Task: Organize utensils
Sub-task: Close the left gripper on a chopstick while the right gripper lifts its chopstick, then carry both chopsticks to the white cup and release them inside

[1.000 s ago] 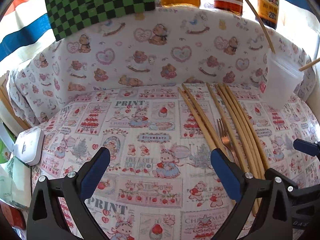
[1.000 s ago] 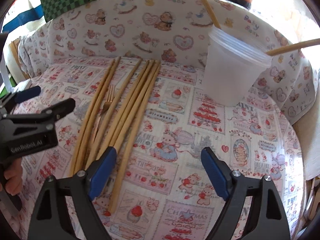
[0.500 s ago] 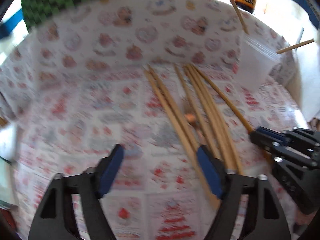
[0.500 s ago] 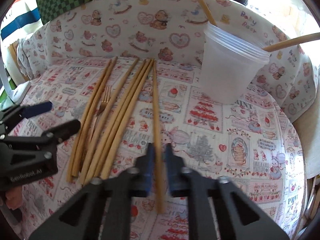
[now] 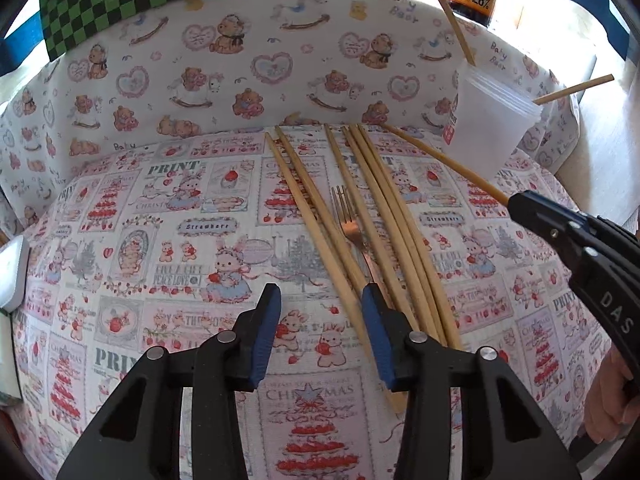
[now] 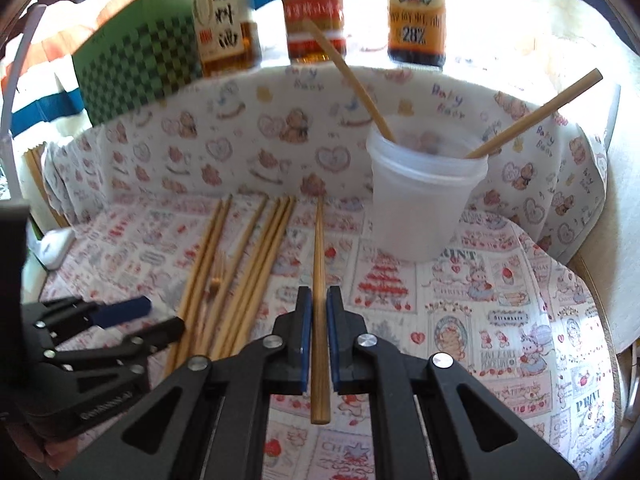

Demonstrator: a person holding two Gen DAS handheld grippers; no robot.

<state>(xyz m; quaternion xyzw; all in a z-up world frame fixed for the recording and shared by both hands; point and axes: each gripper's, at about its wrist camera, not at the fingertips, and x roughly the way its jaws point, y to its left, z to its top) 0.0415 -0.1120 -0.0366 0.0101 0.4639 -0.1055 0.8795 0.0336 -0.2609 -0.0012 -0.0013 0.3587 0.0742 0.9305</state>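
Both tools are over a counter [image 5: 168, 208] with a cloth full of bears and strawberries. The right tool [image 6: 316, 320] is squeezed tight on one chopstick [image 6: 319, 264]. That stick is off the cloth and points toward the cup [image 6: 424, 204]. From the left camera it sticks out of the right tool's tip at a slant, and its far end is near the foot of the cup.

The left tool [image 5: 320, 336] is closing. Its blue pads [image 5: 266, 336] are still apart, and nothing is squeezed between them. Only cloth shows in the gap. The right pad sits over the near ends of the other chopsticks [image 5: 384, 232].

Those chopsticks lie flat on the cloth in a loose bunch. A small fork [image 5: 352, 232] lies among them, with its prongs pointing away.

The cup is clear plastic and stands upright at the back right of the cloth. Two sticks [image 6: 532, 116] lean inside it already, one to each side.

Three bottles [image 6: 416, 16] and a green checked box [image 6: 136, 68] stand behind the cloth. A white thing [image 5: 14, 272] lies at the left edge.
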